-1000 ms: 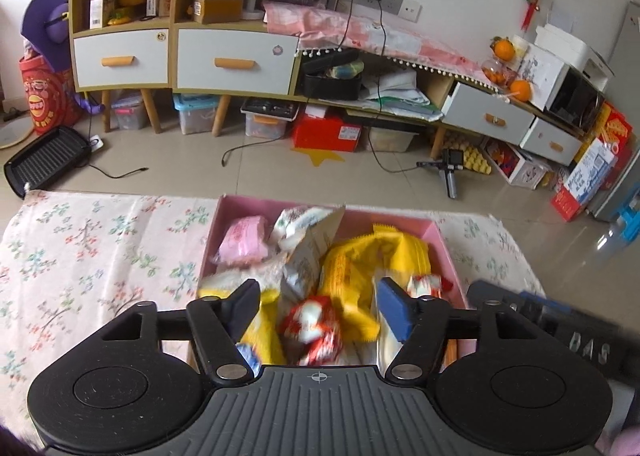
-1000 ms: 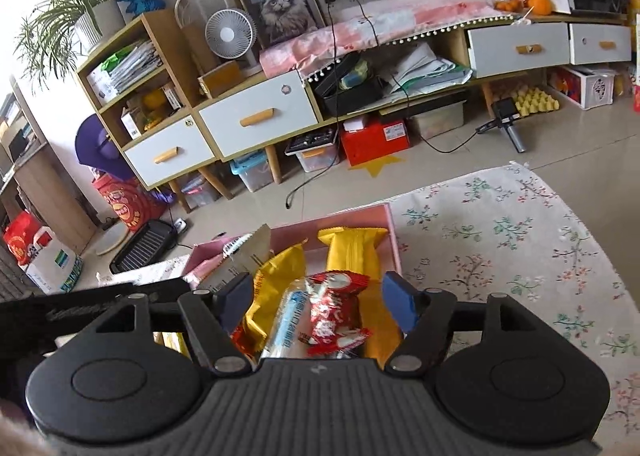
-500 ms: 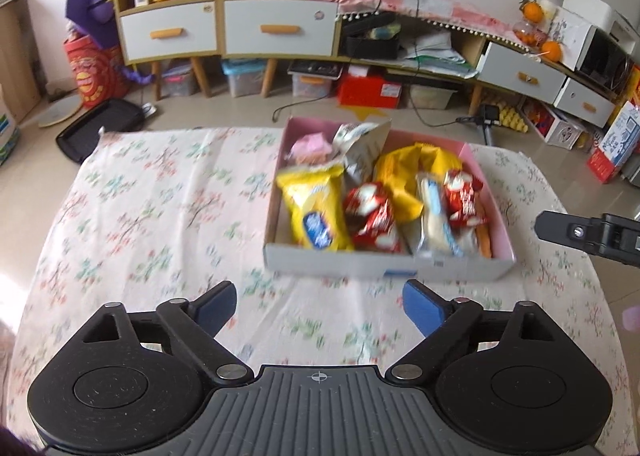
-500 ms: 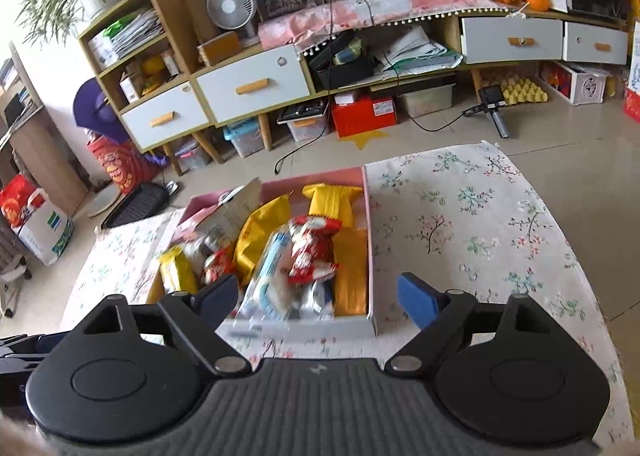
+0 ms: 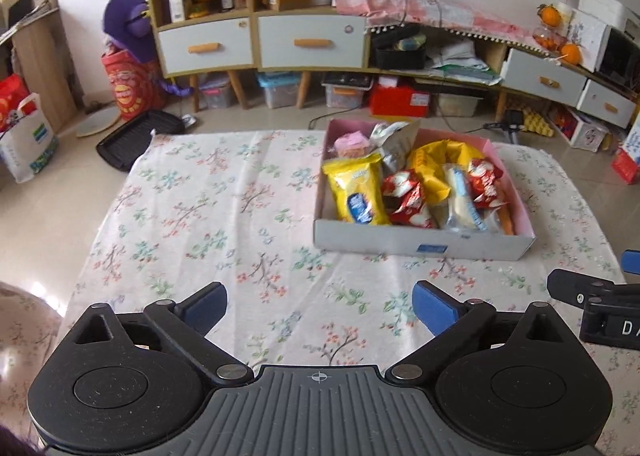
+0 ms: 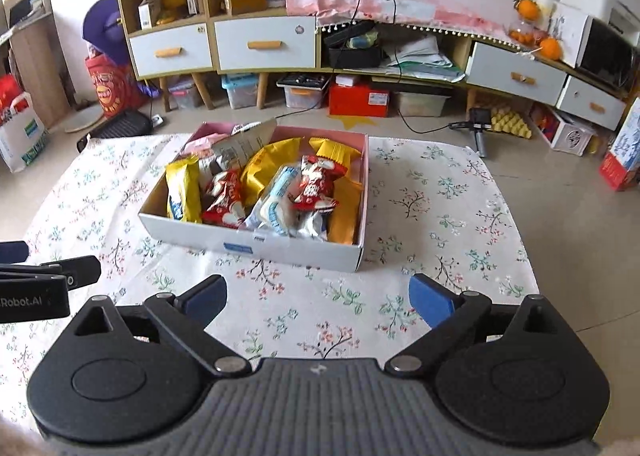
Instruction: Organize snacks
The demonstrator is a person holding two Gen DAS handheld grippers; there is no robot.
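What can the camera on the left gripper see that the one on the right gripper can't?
Only the left view shows the right gripper at its right edge. Only the right view shows the left gripper at its left edge, and bare flowered cloth right of the box. Both show the snack box, full of packets, and open, empty jaws.

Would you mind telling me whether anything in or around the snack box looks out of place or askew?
Nothing is spilled: every snack sits inside the box, none on the tablecloth. Inside, though, the packets are jumbled; a red packet lies on top of others, and a grey-white bag pokes up above the rim at the back.
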